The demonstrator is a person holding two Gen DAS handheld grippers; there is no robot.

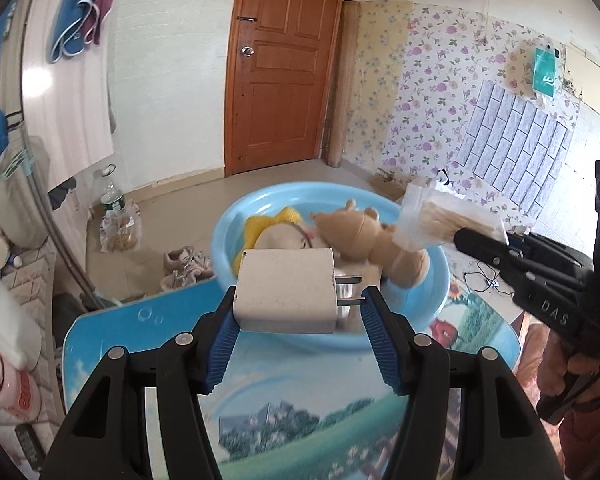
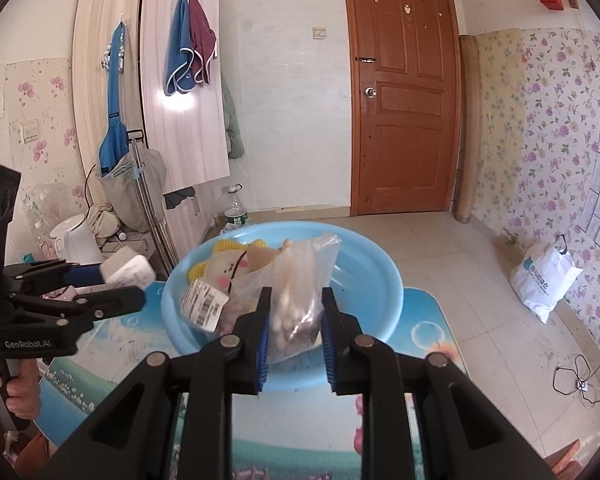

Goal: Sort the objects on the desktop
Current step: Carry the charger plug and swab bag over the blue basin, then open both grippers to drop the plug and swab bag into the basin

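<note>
A white plug adapter point(image 1: 286, 290), its two metal prongs pointing right, is sitting clamped between the blue pads of the left gripper point(image 1: 298, 322), raised over the near edge of a light blue basin point(image 1: 432, 292). A clear plastic bag of cotton swabs point(image 2: 296, 300) is hanging pinched between the closed pads of the right gripper point(image 2: 294, 326), also over the basin. Inside the basin, a tan stuffed toy point(image 1: 376, 240), a pale plush face with yellow trim point(image 2: 230, 260) and a barcode label point(image 2: 204, 306) are lying together. The basin is resting on a small table point(image 1: 300, 400) printed with sky and meadow scenes. A hand point(image 2: 10, 380) is gripping the left tool's handle. Beyond are a brown door point(image 2: 404, 92) and a tiled floor.

Both items look ready to drop in. To do it well, each should be carried past the rim toward the middle before the pads part, lowering the bag first so it is not snagging on the toys.
</note>
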